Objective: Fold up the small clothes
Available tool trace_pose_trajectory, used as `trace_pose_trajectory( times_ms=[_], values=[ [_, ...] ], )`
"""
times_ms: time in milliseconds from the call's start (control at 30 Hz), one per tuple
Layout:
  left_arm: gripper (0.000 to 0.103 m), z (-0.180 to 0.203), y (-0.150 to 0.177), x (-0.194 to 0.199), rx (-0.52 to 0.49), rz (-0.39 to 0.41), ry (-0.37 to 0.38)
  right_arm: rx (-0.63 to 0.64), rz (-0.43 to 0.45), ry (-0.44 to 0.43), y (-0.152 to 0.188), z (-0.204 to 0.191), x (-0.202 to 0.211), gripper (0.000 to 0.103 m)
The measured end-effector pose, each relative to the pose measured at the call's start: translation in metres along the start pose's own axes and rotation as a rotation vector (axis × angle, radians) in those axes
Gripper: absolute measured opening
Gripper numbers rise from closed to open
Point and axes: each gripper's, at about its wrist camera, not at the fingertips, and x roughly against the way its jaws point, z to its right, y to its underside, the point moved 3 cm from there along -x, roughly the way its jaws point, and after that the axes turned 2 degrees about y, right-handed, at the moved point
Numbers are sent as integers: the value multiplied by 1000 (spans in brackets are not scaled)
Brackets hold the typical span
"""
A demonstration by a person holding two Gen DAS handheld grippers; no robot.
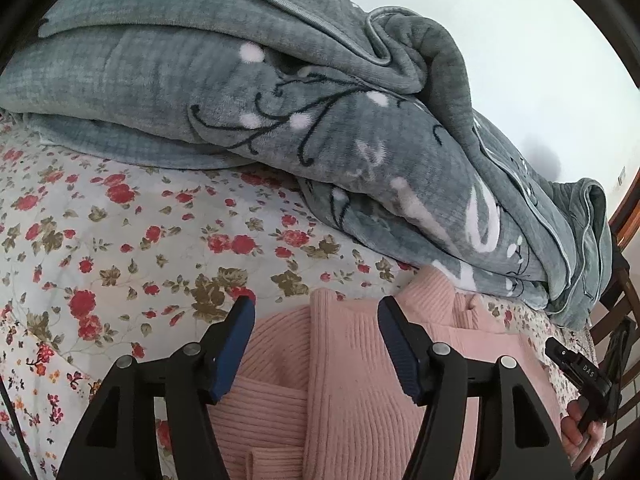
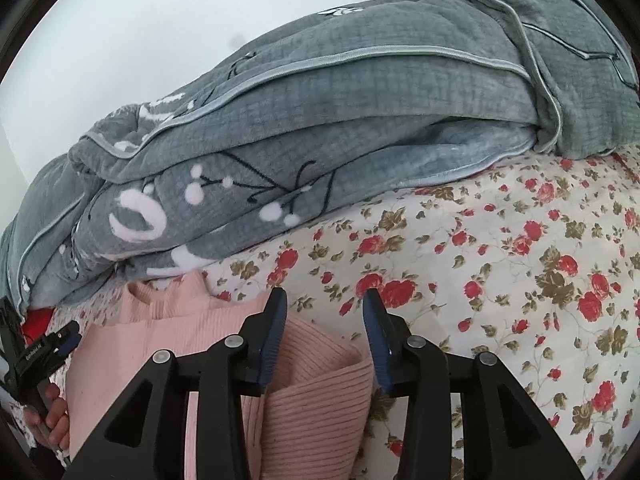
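One garment: pink ribbed sweater [image 1: 352,380], flat on the floral bedsheet [image 1: 120,240], just in front of the grey blanket [image 1: 240,100].
Sleeves: both turned in over the body, likely narrowing it for the next fold.
Left gripper [image 1: 316,344]: jaws wide apart above the knit, grasping nothing.
Right gripper [image 2: 324,336]: jaws parted over the folded sleeve edge, released.

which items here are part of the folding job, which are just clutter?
Job:
- pink ribbed sweater
- left gripper, open over it
- right gripper, open over its folded sleeve

Lying about:
- grey fleece blanket, heaped behind
- floral bedsheet, the work surface
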Motion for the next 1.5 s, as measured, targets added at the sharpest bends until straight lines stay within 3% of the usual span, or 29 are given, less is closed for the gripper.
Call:
trace_pose_trajectory(
  times_ms=[167,333,867,1033,1167,1400,1500],
  values=[
    [63,11,4,4,-66,28,-79,36,23,12,3,-6,6,43],
    [63,26,8,6,-164,50,-174,29,-48,-2,2,-10,12,43],
    [63,29,7,11,-174,58,-174,75,-214,23,67,-18,63,60],
    [63,23,-7,32,-130,74,-130,55,-227,17,77,-17,74,62],
    [69,8,-15,53,-45,63,-102,33,-197,-11,83,-16,87,81],
    [71,-19,20,85,101,-137,87,21,-240,-54,86,-17,73,83],
    [72,-24,45,86,110,-210,119,-15,-277,-88,90,-17,56,83]
  ],
)
